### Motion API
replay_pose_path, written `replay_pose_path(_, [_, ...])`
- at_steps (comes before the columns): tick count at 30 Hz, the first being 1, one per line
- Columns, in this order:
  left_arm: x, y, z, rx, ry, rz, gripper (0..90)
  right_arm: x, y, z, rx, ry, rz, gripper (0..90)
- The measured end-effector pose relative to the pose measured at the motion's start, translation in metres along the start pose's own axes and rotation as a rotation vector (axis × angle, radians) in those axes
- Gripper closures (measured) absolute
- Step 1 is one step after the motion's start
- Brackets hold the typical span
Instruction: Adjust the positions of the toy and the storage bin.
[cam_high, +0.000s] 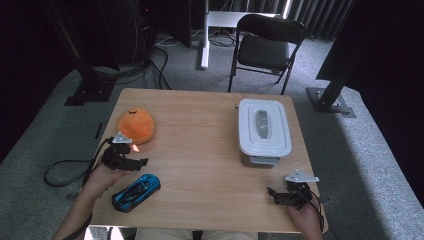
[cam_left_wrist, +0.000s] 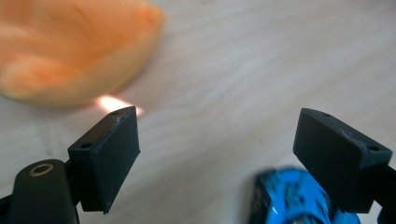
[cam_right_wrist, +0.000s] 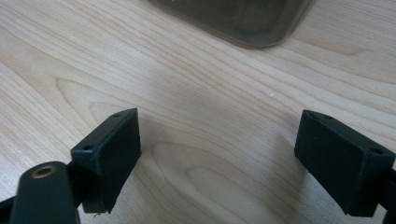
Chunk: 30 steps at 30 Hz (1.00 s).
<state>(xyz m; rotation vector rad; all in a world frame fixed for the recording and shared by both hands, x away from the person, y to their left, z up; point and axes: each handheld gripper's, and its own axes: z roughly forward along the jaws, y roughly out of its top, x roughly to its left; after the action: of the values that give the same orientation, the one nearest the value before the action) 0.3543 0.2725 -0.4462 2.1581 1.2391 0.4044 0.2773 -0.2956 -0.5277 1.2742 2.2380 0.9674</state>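
Now from the high view, left gripper (cam_high: 131, 161) hovering between orange plush (cam_high: 135, 125) and blue toy car (cam_high: 136, 192), right gripper (cam_high: 280, 194) idling near lidded box (cam_high: 263, 129), left gripper view blurring the plush, cropping the car, jaws gaping empty, right gripper view cutting off the box, jaws standing apart over bare table (cam_right_wrist: 196, 93), no readable writing.

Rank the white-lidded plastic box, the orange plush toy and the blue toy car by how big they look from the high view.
1. White-lidded plastic box, clearly largest.
2. Orange plush toy.
3. Blue toy car, longer but slimmer; it lies nearer the camera, so this ranking against the plush is unsure.
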Motion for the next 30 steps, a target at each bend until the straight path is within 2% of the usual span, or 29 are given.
replay_pose_path(4, [0.009, 0.012, 0.002, -0.045, 0.037, -0.041, 15.3, 0.0, 0.0, 0.0, 0.0, 0.0, 0.0, 14.0])
replay_pose_path(5, [0.012, 0.016, 0.003, -0.055, 0.06, -0.045, 15.3, 0.0, 0.0, 0.0, 0.0, 0.0, 0.0, 14.1])
replay_pose_path(14, [0.039, 0.042, 0.009, -0.107, 0.142, -0.137, 15.3, 0.0, 0.0, 0.0, 0.0, 0.0, 0.0, 14.1])
replay_pose_path(17, [0.047, 0.049, 0.016, -0.106, 0.157, -0.165, 15.3, 0.0, 0.0, 0.0, 0.0, 0.0, 0.0, 14.1])
replay_pose_path(20, [0.05, 0.056, 0.023, -0.098, 0.197, -0.169, 15.3, 0.0, 0.0, 0.0, 0.0, 0.0, 0.0, 14.1])
replay_pose_path(22, [0.054, 0.06, 0.028, -0.1, 0.193, -0.192, 15.3, 0.0, 0.0, 0.0, 0.0, 0.0, -0.001, 14.0])
replay_pose_path(24, [0.057, 0.064, 0.034, -0.085, 0.22, -0.191, 15.3, 0.0, 0.0, 0.0, 0.0, 0.0, -0.001, 14.0])
replay_pose_path(26, [0.06, 0.066, 0.039, -0.078, 0.209, -0.208, 15.3, 0.0, 0.0, 0.0, 0.0, 0.0, 0.0, 14.1])
replay_pose_path(30, [0.063, 0.064, 0.051, -0.062, 0.233, -0.192, 15.3, 0.0, 0.0, 0.0, -0.001, 0.001, -0.001, 14.1])
